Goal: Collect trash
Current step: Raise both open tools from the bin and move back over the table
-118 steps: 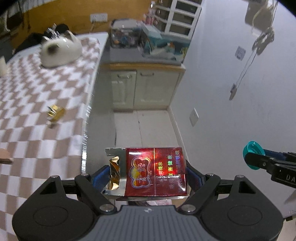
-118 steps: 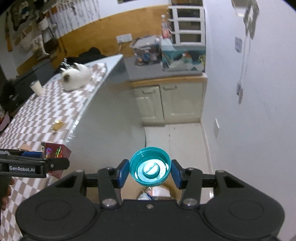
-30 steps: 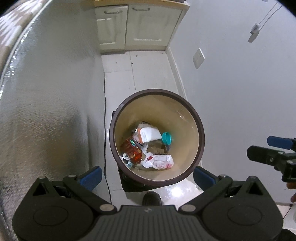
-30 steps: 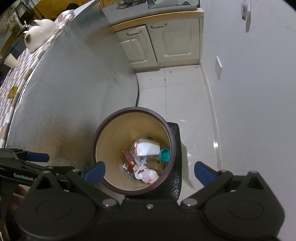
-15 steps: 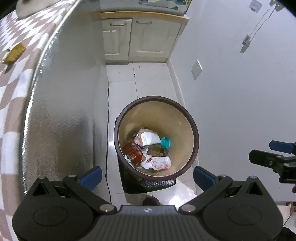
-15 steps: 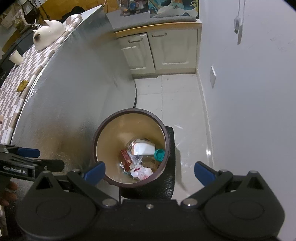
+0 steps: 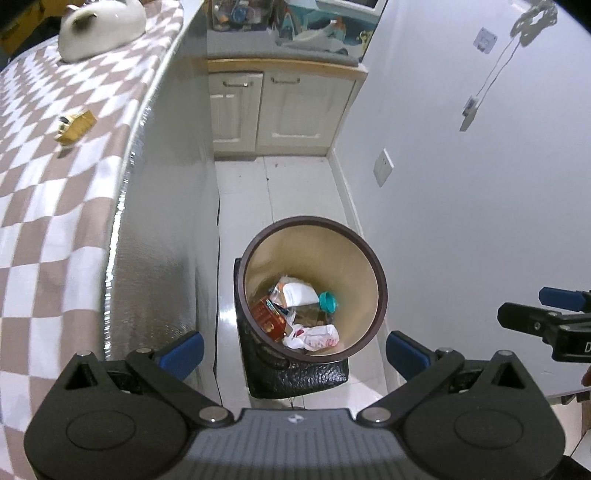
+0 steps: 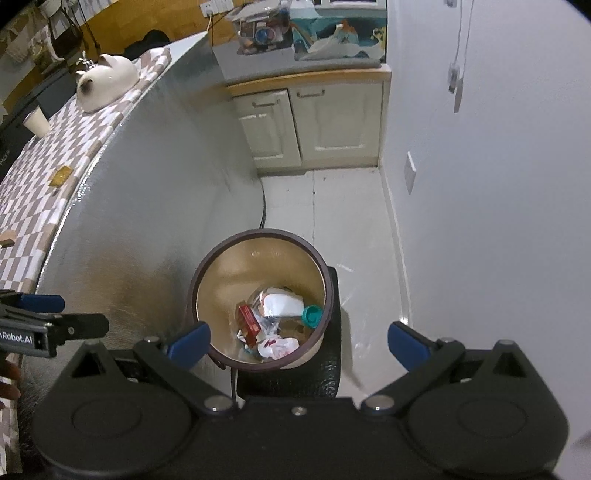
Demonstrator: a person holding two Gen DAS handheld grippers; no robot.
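Observation:
A round dark-rimmed trash bin (image 7: pixel 380 284) (image 8: pixel 258 233) stands on the white floor beside the counter. Inside lie a red cigarette pack (image 7: pixel 269 319) (image 8: pixel 248 322), a teal bottle cap (image 7: pixel 328 302) (image 8: pixel 311 315), a white container (image 7: pixel 300 294) and a crumpled white-and-red wrapper (image 7: pixel 314 335). My left gripper (image 7: pixel 293 350) hangs open above the bin's near side, with nothing between its blue pads. Likewise open and empty, my right gripper (image 8: pixel 297 343) hovers over the bin's near rim. A gold wrapper (image 7: pixel 75 124) (image 8: pixel 61 174) lies on the checkered counter.
The checkered counter (image 7: pixel 44 192) with its silver side panel runs along the left. A white cat-shaped ornament (image 7: pixel 101 27) sits far back on it. Cream cabinets (image 7: pixel 280 107) close off the far end, and a white wall (image 7: pixel 480 206) stands to the right. A paper cup (image 8: pixel 36 121) is on the counter.
Both grippers, which held the cigarette pack and the teal cap 3.9 s ago, are open, and those items lie in the bin. Over the last second both have risen away from it.

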